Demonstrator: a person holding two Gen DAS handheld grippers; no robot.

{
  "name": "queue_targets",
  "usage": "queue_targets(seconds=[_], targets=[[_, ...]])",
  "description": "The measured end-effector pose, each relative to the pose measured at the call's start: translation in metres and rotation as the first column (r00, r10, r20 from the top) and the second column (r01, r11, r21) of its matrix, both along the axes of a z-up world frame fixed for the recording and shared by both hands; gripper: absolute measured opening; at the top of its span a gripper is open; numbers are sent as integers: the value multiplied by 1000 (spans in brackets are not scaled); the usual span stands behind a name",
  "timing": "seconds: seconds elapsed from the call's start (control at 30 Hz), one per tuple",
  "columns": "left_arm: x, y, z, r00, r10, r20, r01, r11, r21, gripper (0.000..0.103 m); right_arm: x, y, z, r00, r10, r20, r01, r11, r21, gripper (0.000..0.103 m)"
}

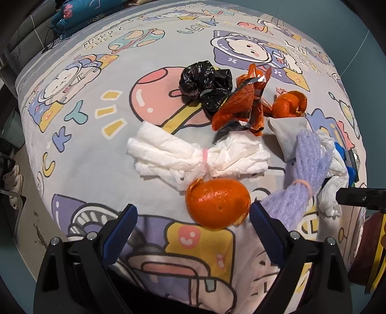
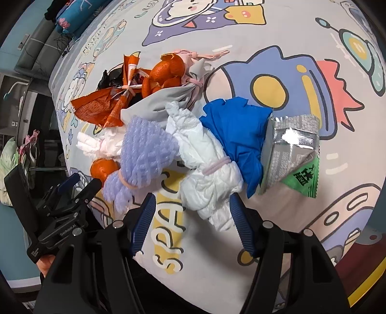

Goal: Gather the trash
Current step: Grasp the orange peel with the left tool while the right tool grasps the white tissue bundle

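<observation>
The left gripper (image 1: 193, 217) is spread wide, an orange peel (image 1: 217, 203) between its fingers — untouched. The right gripper (image 2: 190, 210) gapes around a banded white tissue bundle (image 2: 207, 174) on the cartoon bedsheet (image 2: 289, 31).

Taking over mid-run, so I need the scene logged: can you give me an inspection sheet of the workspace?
Surface: cartoon-print bedsheet, rumpled.
Job's things: orange peel half, banded white tissue bundle, black plastic bag, orange foil wrapper, lilac foam net, blue plastic glove, silver-green sachet.
Clutter: nothing seen.
Grippers: left gripper open beside the peel; right gripper open around a white tissue roll.
Cables: nothing seen.
Surroundings: teal floral pillow.
</observation>
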State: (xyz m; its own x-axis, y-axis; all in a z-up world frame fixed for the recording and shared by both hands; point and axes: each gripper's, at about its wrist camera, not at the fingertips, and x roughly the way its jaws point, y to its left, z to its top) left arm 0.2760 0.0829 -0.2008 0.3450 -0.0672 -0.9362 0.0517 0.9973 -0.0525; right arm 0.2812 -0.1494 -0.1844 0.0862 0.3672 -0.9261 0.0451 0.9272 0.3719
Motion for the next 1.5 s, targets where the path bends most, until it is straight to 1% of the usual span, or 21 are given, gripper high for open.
queue_targets(seconds=[0.13, 0.23, 0.27, 0.33, 0.4, 0.43, 0.5, 0.57, 0.67, 0.73, 0.77, 0.9, 1.03, 1.1, 1.17, 1.2, 1.27, 1.43, 1.47, 1.5], targets=[[6, -7, -6, 1000, -6, -7, 6, 1000, 15, 90, 5, 4, -5, 1000, 4, -8, -4, 1000, -14, 61], [10, -10, -8, 1000, -11, -20, 11, 1000, -12, 85, 10, 8, -9, 1000, 0, -14, -1, 1000, -24, 60], [11, -11, -9, 1000, -14, -24, 13, 1000, -20, 84, 11, 9, -10, 1000, 0, -14, 0, 1000, -25, 59], [12, -14, -11, 999, -20, -27, 20, 1000, -23, 81, 13, 10, -10, 1000, -2, -12, 1, 999, -33, 52], [12, -16, -14, 999, -31, -34, 30, 999, -41, 75, 14, 13, -10, 1000, 8, -7, -8, 999, -43, 51], [11, -17, -15, 999, -35, -41, 32, 998, -55, 73, 13, 14, -11, 1000, 11, -8, -12, 999, -46, 51], [9, -18, -16, 998, -43, -44, 40, 997, -71, 65, 13, 15, -12, 1000, 16, -9, -17, 998, -56, 48], [6, -21, -16, 997, -59, -48, 55, 995, -82, 59, 14, 16, -14, 1000, 16, -14, -16, 998, -60, 47], [4, -22, -21, 996, -68, -58, 62, 994, -85, 58, 14, 17, -17, 1000, 8, -17, -9, 998, -65, 42], [6, -15, -22, 997, -41, -70, 32, 991, -129, 55, 14, 16, -17, 1000, -2, -17, 1, 998, -58, 40], [7, -7, -21, 997, -20, -76, 7, 985, -175, 54, 13, 14, -16, 1000, -6, -15, 5, 999, -49, 39], [11, 7, -17, 997, 18, -80, -37, 969, -246, 53, 12, 12, -16, 1000, -12, -25, 11, 1000, -28, 38], [10, 10, -12, 998, 26, -52, -39, 967, -252, 54, 10, 9, -15, 1000, -10, -24, 9, 999, -31, 38], [13, 10, -14, 998, 33, -60, -47, 968, -246, 56, 11, 11, -16, 1000, -13, -28, 12, 999, -30, 38], [17, 10, -17, 996, 38, -79, -58, 963, -264, 56, 11, 12, -16, 1000, -13, -28, 12, 999, -33, 38], [18, 10, -18, 996, 40, -84, -61, 963, -263, 58, 11, 12, -16, 1000, -12, -29, 11, 999, -33, 38], [21, 8, -22, 995, 43, -89, -65, 964, -258, 59, 13, 14, -17, 999, -12, -30, 11, 999, -35, 38], [26, -5, -26, 998, 24, -65, -37, 978, -206, 60, 16, 14, -20, 999, -15, -37, 14, 999, -35, 38], [27, -4, -27, 998, 25, -64, -38, 978, -206, 59, 16, 15, -19, 999, -14, -33, 13, 999, -37, 38], [27, -3, -27, 997, 31, -67, -44, 977, -208, 52, 16, 16, -19, 999, -12, -30, 11, 999, -38, 37]])
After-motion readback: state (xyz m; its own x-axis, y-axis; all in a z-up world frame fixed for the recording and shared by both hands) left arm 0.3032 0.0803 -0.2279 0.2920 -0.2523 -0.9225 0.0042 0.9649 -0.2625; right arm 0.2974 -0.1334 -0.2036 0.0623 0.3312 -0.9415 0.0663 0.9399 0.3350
